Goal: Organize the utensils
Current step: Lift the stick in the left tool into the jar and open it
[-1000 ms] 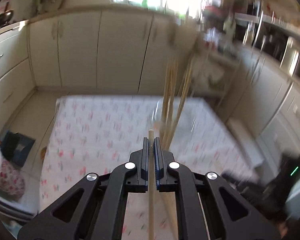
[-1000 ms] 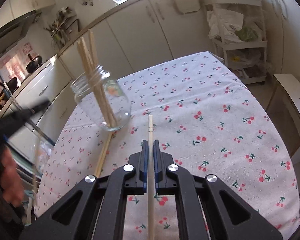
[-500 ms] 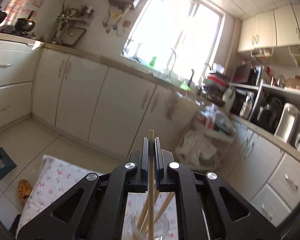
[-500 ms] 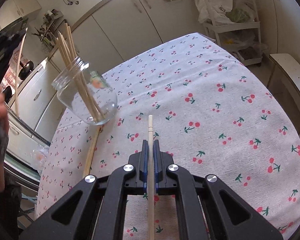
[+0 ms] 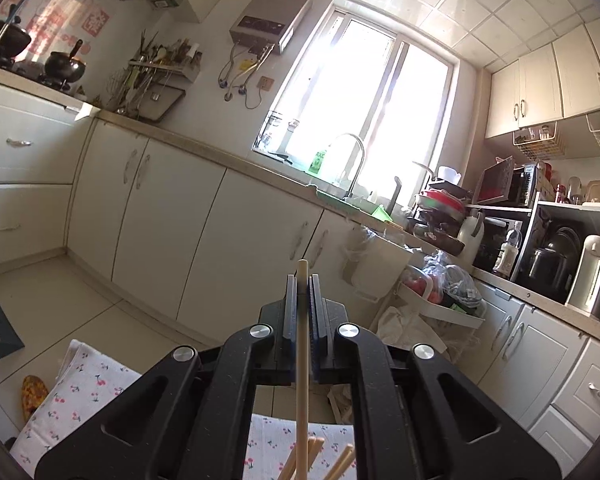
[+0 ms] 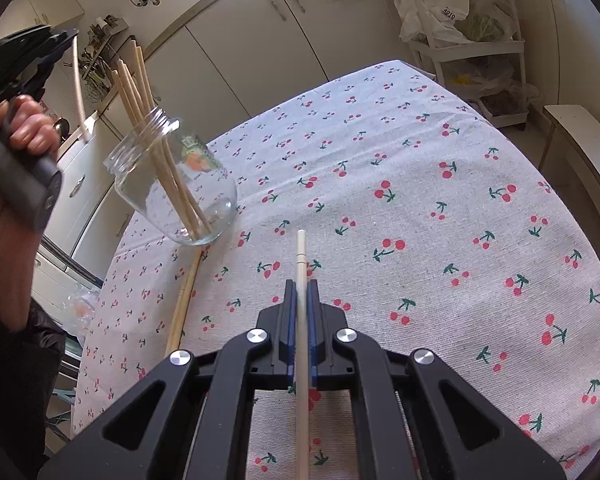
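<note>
Several chopsticks (image 6: 156,152) already in jar (image 6: 176,184); two loose chopsticks (image 6: 186,296) left on tablecloth (image 6: 420,200); one stick clamped in each of left gripper (image 5: 302,280) and right gripper (image 6: 300,286).

Home kitchen, cream cabinets (image 5: 204,216), sink faucet (image 5: 350,160) under bright window (image 5: 364,104), kettle (image 5: 592,272), pots (image 5: 64,66), cherry-print tablecloth (image 6: 420,200)

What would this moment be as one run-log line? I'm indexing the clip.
left hand-held gripper: shut on chopstick | right hand-held gripper: shut on chopstick | glass jar: holds chopsticks | table: two loose
</note>
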{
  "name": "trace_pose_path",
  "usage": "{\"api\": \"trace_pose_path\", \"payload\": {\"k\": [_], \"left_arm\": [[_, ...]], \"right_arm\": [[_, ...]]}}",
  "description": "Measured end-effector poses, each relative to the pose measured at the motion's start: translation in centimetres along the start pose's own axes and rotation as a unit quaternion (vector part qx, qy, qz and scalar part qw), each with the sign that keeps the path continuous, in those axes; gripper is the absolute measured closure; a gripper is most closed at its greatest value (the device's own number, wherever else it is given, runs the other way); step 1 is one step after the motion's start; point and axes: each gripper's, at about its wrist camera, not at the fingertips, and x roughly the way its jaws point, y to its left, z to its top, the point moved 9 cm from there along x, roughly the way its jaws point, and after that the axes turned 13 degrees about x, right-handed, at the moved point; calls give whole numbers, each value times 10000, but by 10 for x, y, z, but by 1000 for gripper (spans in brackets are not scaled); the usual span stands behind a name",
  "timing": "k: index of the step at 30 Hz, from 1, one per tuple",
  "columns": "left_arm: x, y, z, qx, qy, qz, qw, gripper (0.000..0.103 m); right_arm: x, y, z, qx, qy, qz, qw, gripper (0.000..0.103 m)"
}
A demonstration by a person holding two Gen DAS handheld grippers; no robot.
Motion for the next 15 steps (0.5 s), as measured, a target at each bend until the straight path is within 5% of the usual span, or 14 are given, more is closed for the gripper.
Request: {"api": "trace_pose_path", "payload": {"k": [15], "left_arm": [[7, -12, -37, 556, 166, 186, 9981, 98]], "right_arm": [[-1, -1, 1, 81, -9, 66, 9999, 97]]}}
